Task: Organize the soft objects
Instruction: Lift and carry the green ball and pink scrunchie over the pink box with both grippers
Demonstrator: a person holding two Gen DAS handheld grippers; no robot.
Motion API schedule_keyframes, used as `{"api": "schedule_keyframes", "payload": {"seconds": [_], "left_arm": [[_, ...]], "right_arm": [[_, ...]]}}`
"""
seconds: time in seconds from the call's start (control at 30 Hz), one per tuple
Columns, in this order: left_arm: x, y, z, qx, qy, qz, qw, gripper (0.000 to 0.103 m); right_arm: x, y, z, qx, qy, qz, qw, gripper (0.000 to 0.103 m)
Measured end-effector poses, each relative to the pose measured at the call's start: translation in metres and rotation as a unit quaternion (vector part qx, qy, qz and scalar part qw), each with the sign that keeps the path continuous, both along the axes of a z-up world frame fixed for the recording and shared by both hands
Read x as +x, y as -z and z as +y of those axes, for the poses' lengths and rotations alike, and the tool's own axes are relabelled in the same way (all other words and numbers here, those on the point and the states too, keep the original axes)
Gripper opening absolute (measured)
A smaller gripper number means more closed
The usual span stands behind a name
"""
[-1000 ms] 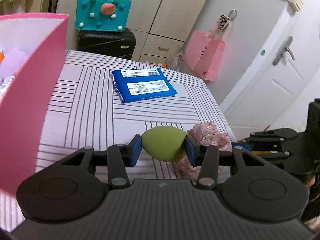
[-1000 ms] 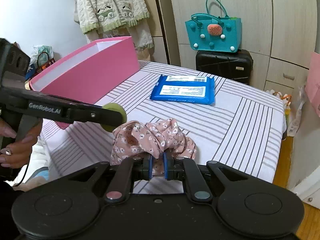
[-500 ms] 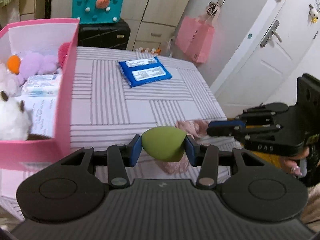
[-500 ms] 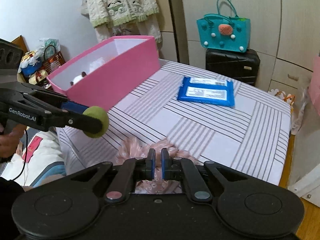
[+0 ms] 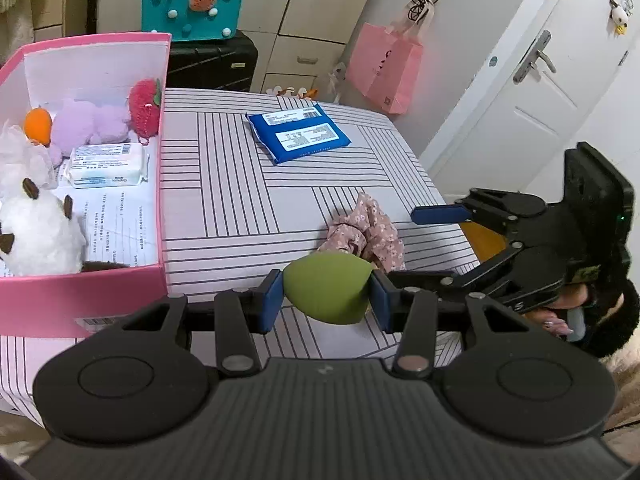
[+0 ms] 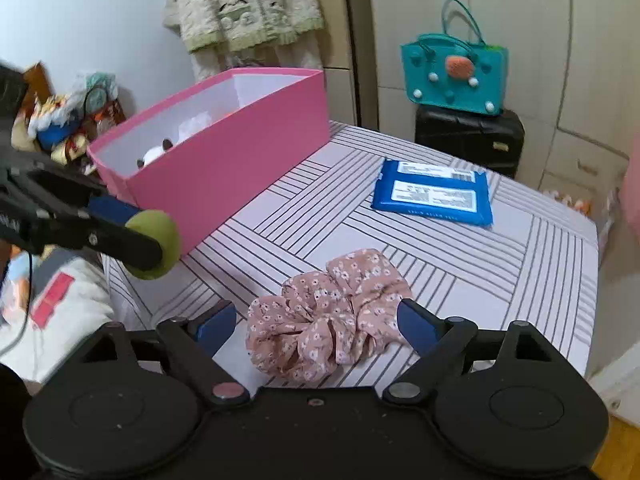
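my left gripper [image 5: 326, 296] is clamped on the green egg-shaped makeup sponge [image 5: 327, 293], one blue pad on each side, the soft body bulging a little between them. my right gripper [image 6: 316, 326] has just been opening and its jaws now stand wide, with the floral pink scrunchie [image 6: 326, 314] lying on the striped tablecloth [image 6: 460, 264] between the pads, neither pad pressing on it.

the step in hand, as i judge it, is getting the sponge into the pink box [image 5: 86, 300]. the box sits to the left of my left tongs, its near wall close by and its open top facing up. inside it i can see a white plush [image 5: 38, 232], a lilac plush [image 5: 86, 124], a red strawberry plush [image 5: 144, 106] and a white wipes pack [image 5: 106, 160]; the bare patch of floor is near the front right corner.

to do it well i would carry the sponge over the wall, not into it, and let go only once it is clearly above that bare patch. the sponge is light and springy, so a release from high up may bounce it back out; i would go low first and then part the pads gently.

beyond both tongs, further across the cloth, lies the blue tissue pack [image 5: 300, 136], well apart from the scrunchie. those two are left to sort afterwards. i would keep the right tongs clear of the left one's path.
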State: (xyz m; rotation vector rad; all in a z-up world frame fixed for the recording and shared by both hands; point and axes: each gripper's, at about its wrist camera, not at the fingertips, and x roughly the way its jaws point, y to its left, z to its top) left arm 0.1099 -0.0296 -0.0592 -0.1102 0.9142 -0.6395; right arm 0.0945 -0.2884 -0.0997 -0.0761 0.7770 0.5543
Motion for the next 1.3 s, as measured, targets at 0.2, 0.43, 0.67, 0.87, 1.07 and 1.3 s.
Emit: {"api": "schedule_keyframes", "payload": {"seconds": [0.2, 0.43, 0.67, 0.87, 1.07, 1.3], "left_arm": [[0.000, -0.001, -0.003, 0.005, 0.011, 0.000, 0.9999, 0.045], [-0.007, -0.012, 0.000, 0.014, 0.025, 0.005, 0.9996, 0.045], [-0.010, -0.022, 0.007, 0.027, 0.033, 0.021, 0.9989, 0.045], [-0.012, -0.037, 0.020, 0.030, 0.021, 0.005, 0.9993, 0.045], [-0.012, -0.056, 0.044, 0.031, 0.003, -0.003, 0.9995, 0.045], [-0.010, -0.073, 0.073, 0.032, -0.023, -0.024, 0.9989, 0.046]], "right_arm": [[0.018, 0.020, 0.015, -0.042, -0.014, 0.005, 0.999, 0.093], [0.029, 0.027, 0.021, -0.056, -0.023, 0.035, 0.998, 0.013], [0.002, -0.030, 0.027, -0.027, -0.049, 0.045, 0.997, 0.013], [0.000, -0.064, 0.043, -0.004, -0.074, 0.074, 0.995, 0.013], [0.003, -0.093, 0.063, 0.003, -0.107, 0.058, 0.993, 0.013], [0.012, -0.115, 0.083, 0.017, -0.136, 0.063, 0.988, 0.013]]}}
